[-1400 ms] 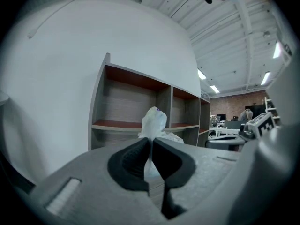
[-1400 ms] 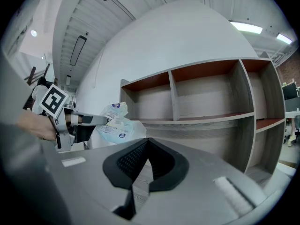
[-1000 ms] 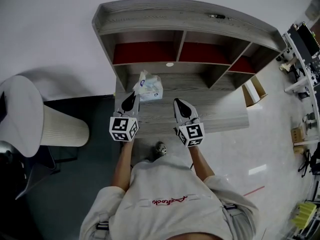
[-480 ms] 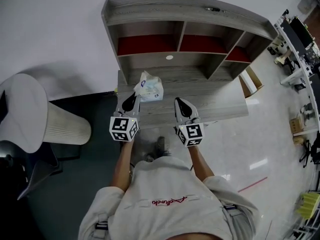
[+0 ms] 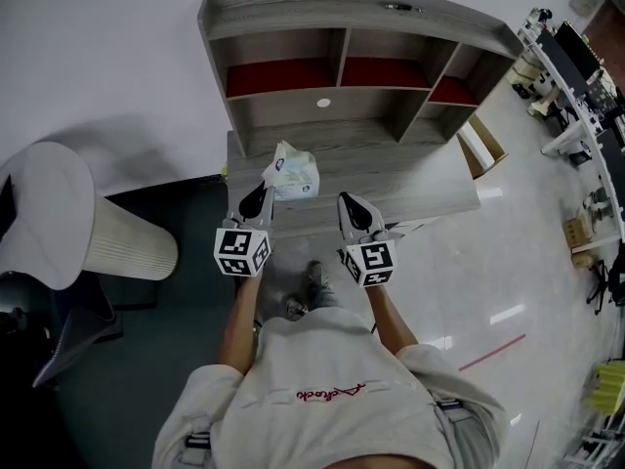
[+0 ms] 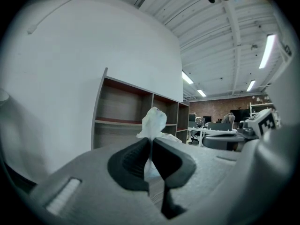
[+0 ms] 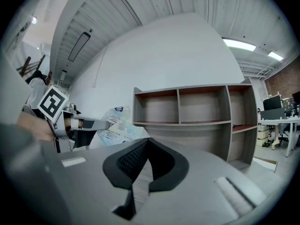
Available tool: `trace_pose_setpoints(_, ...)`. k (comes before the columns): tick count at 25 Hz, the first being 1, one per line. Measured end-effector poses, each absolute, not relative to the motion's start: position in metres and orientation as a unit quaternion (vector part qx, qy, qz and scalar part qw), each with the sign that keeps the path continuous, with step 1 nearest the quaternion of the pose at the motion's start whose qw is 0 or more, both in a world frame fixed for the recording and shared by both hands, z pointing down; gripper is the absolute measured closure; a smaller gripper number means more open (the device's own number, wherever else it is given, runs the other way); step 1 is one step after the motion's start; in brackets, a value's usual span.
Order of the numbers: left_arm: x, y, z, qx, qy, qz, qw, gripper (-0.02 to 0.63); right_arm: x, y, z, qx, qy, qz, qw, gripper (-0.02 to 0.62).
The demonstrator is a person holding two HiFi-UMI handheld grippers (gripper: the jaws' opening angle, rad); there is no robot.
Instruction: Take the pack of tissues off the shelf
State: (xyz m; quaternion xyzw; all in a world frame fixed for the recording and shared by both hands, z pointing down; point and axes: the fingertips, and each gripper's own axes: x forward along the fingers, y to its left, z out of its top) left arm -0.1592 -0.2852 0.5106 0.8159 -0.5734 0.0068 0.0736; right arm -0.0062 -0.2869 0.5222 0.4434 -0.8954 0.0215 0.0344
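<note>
The pack of tissues (image 5: 291, 174), a crinkly pale-blue and white plastic pack, hangs over the grey wooden desk (image 5: 410, 179) in front of the shelf unit (image 5: 332, 66). My left gripper (image 5: 260, 192) is shut on the pack's near edge. In the left gripper view the pack (image 6: 153, 122) sticks up from between the closed jaws of that gripper (image 6: 151, 146). My right gripper (image 5: 353, 203) is level with it to the right, shut and empty. From the right gripper view, the pack (image 7: 116, 125) shows at the left, beyond the closed right gripper (image 7: 146, 146).
The shelf unit's compartments have red floors and look bare. A white ribbed seat (image 5: 88, 233) stands at the left. An open wooden box (image 5: 480, 145) leans by the desk's right end. Workbenches with equipment (image 5: 576, 66) line the right side.
The shelf unit and desk have slid up and away in the head view. Both grippers keep their places, and the left one still holds the pack.
</note>
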Motion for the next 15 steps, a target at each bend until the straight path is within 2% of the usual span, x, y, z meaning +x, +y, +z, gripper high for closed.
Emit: trace_pose_setpoints(15,-0.161,-0.268,0.515,0.81,-0.583,0.011,0.065,0.598,-0.004,-0.275,0.519,0.444,-0.896,0.019,0.021,0.589)
